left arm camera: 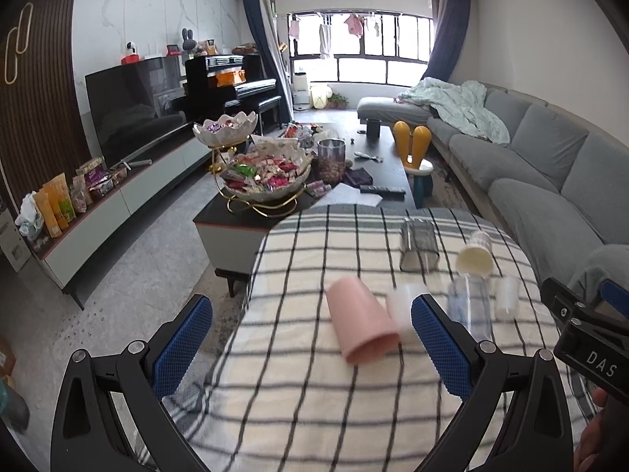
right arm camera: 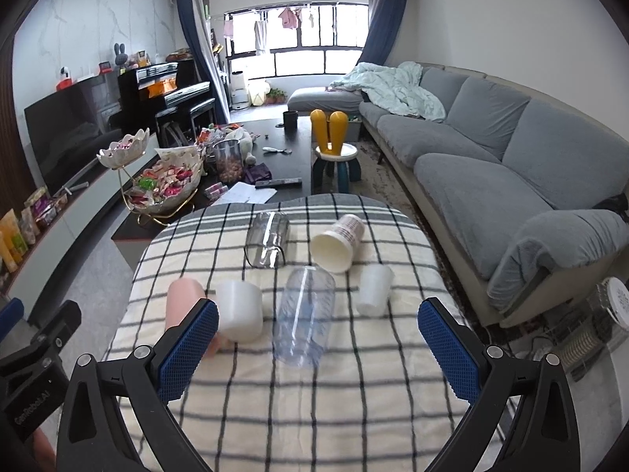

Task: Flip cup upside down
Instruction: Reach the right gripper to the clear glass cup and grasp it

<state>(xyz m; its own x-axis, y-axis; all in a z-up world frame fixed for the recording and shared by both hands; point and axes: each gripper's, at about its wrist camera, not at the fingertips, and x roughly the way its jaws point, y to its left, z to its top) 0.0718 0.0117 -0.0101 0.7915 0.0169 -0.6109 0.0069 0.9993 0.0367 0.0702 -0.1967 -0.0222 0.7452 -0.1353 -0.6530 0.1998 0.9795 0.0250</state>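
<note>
I am holding both tools wide apart, gripping nothing: the left gripper (left arm camera: 312,348) and the right gripper (right arm camera: 318,354) are hovering over the checked cloth (right arm camera: 298,405). Just ahead, the pink cup (left arm camera: 359,320) is lying on its side beside a white cup (right arm camera: 240,310) and a clear bottle (right arm camera: 304,316). Farther back, a glass cup (right arm camera: 267,240) and a cream paper cup (right arm camera: 336,244) are lying tipped over, with the grey sofa (right arm camera: 491,165) sitting beyond.

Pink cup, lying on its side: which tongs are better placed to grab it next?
Left. The pink cup lies centred between the open left tongs; for the right tongs it sits off behind the left finger.
</note>
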